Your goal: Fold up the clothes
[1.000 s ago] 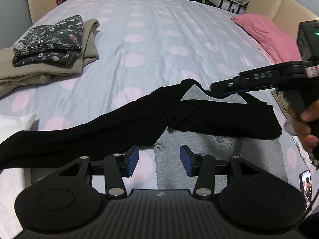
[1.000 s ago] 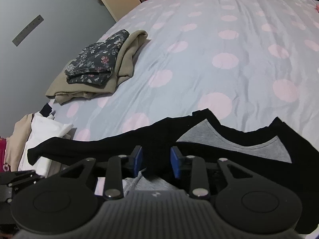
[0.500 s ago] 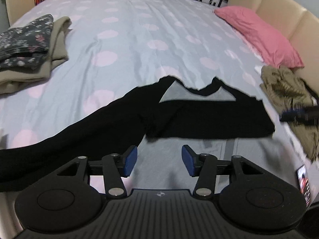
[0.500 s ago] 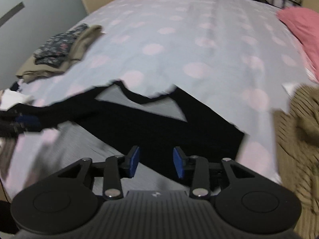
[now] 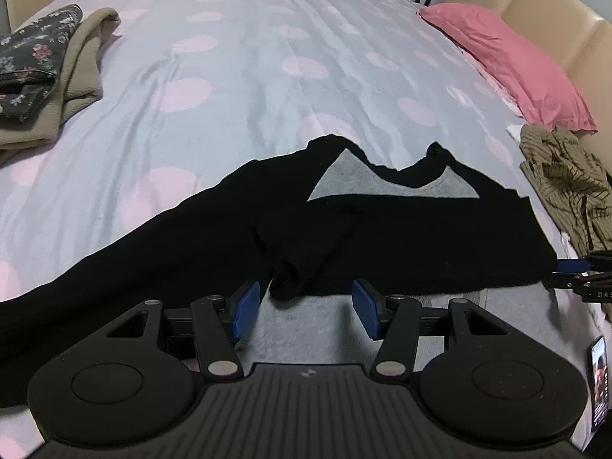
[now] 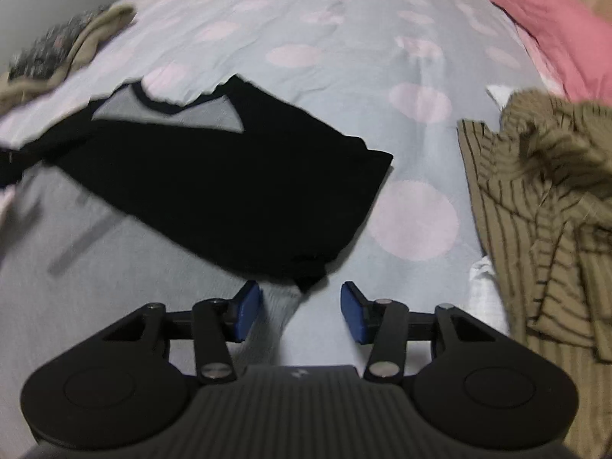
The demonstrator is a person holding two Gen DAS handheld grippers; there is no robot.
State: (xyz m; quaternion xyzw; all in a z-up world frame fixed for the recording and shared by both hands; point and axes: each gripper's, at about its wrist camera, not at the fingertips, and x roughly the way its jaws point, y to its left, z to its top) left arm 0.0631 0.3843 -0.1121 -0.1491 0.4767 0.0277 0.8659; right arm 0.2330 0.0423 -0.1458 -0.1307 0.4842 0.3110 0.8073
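Note:
A grey shirt with black sleeves [image 5: 401,244] lies flat on the bed; it also shows in the right wrist view [image 6: 229,176]. One black sleeve is folded across the chest; the other black sleeve [image 5: 126,267] stretches out to the left. My left gripper [image 5: 304,308] is open and empty, just above the grey body near the folded sleeve's cuff. My right gripper [image 6: 302,306] is open and empty at the shirt's right edge, close to the black sleeve's corner; its tip shows at the right edge of the left wrist view [image 5: 573,273].
The bed [image 5: 267,57] has a pale cover with pink dots. A folded floral garment on beige cloth [image 5: 42,69] lies far left. A crumpled olive striped shirt [image 6: 543,199] lies right. A pink pillow [image 5: 508,61] is at the headboard. A phone [image 5: 598,378] lies near right.
My right gripper has swung from the shirt's middle to its right edge and opened wider. My left gripper has opened wider and moved right over the shirt body.

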